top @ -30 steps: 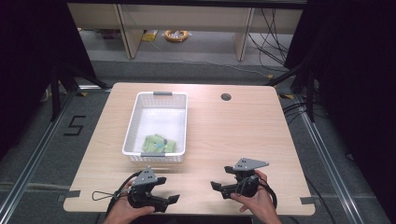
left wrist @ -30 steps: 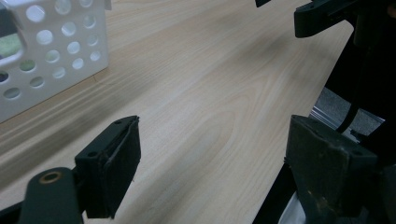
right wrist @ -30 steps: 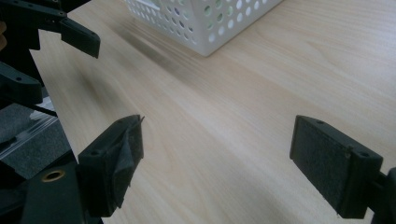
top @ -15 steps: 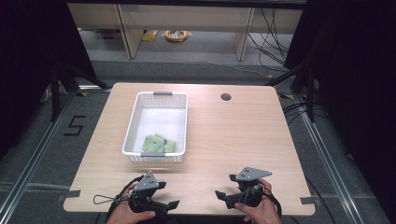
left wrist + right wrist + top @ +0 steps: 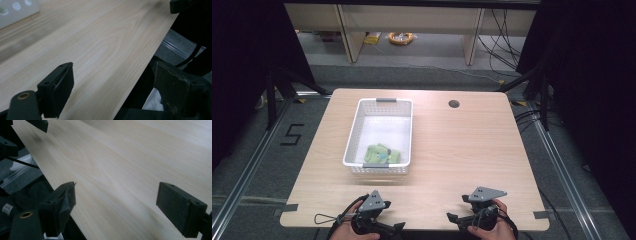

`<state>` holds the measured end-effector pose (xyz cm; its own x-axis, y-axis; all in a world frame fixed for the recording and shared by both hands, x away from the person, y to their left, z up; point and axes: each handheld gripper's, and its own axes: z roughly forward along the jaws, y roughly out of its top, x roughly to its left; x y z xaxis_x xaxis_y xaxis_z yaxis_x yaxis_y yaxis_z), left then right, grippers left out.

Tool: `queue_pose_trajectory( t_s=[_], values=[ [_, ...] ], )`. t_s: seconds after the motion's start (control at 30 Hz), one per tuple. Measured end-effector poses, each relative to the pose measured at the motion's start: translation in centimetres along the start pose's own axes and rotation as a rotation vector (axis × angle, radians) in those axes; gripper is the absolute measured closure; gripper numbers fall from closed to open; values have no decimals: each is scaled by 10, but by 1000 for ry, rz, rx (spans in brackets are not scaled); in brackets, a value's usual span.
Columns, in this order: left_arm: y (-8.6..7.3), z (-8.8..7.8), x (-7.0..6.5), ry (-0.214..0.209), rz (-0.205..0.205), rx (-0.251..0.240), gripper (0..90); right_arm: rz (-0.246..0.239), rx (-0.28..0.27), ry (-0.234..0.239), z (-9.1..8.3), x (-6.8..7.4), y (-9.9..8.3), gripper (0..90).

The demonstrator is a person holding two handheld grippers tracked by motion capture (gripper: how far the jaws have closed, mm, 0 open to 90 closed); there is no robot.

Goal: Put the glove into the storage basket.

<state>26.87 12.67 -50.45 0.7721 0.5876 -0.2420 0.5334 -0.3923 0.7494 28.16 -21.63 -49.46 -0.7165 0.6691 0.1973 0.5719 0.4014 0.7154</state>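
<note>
Pale wooden bench [image 5: 462, 150] is set on grey flooring. Near its left edge a white basket [image 5: 357, 131] is kept, green items [image 5: 383, 154] gathered at its near end. Left gripper [image 5: 398, 228] and right gripper [image 5: 451, 218] are held at the near edge, jaws spread and empty, seemingly parked clear.

Looks like a lab or test room, not a home. A plain wood-look table [image 5: 462, 150] w/ a round cable hole [image 5: 454, 104] stands on grey floor inside metal rails [image 5: 242, 175], far ahead of the grippers. Black curtains [image 5: 582, 60] close both sides. Loose cables [image 5: 507, 25] and a yellow coil, probably tape or cord [image 5: 401, 37], lie on the floor beyond the table, under pale shelving [image 5: 347, 30]. A "5" [image 5: 292, 135] is marked on the floor.
</note>
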Motion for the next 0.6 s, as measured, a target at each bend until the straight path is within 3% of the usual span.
queue_pose_trajectory(
  t_s=[0.03, 0.07, 0.13, 0.2, 0.3, 0.37, 0.43, 0.6],
  values=[
    [0, 0, -1, -1, -7, -1, 156, 40, 8, 17, -1, 3, -2, 166],
    [0, 1, 0, 1, -3, 4, 156, -17, -5, 9, 0, -1, -2, 165],
    [0, 1, 2, 9, 23, 7, 156, -4, 6, -8, -2, 1, -4, 165],
    [0, 1, 2, 9, 13, 1, 156, -7, 14, -6, -3, 1, -7, 165],
    [0, 0, 4, 15, 41, 23, 156, -13, 13, -7, -2, 1, -8, 165],
    [0, 2, 2, 6, 16, 1, 156, -29, 22, 27, -1, 0, -8, 165],
    [-1, 2, 1, 6, 15, 2, 156, -20, 15, -2, -1, 1, -8, 166],
    [0, 2, 2, 8, 22, 6, 156, -17, 17, -8, -1, 1, -8, 166]
  ],
)
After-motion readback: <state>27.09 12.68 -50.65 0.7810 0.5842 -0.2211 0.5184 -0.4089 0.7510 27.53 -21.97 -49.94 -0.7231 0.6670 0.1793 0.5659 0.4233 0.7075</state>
